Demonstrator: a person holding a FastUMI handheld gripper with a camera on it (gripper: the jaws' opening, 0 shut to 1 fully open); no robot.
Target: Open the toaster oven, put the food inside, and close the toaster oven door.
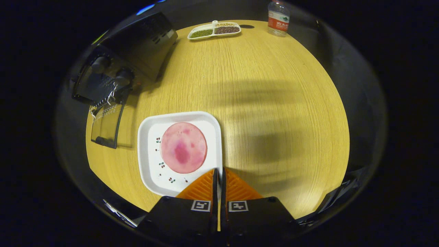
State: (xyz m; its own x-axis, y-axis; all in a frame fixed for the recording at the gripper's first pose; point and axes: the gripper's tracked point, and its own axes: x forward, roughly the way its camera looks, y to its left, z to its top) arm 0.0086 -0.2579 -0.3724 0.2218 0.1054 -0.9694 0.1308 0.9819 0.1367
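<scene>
Here the toaster oven (137, 44) stands at the far left of the bench (267, 103), its glass door (107, 125) already swung down and lying flat in front of it, with the rack (103, 101) showing at the mouth. The opening step therefore appears complete, and loading is the step in hand.

To the right of the door, and near it, sits the white square plate (148, 154), carrying the food (184, 147), a round pink slice lying flat at the plate's centre. The claw (218, 175) has its fingers drawn nearly together, with the plate's right rim in the thin gap between them; whether both fingers press on the rim cannot be told from this view.

To load well, confirm a firm pinch on the rim before lifting. Keep the plate level, since the flat slice is likely to slide on the glazed surface if tilted. Carry it leftward above the lowered door, align a straight edge with the oven mouth, and set it onto the rack without striking the door.

Farther right, the divided dish of grains (214, 30) and the water bottle (278, 18) stand well apart from this path at the far edge of the bench.
</scene>
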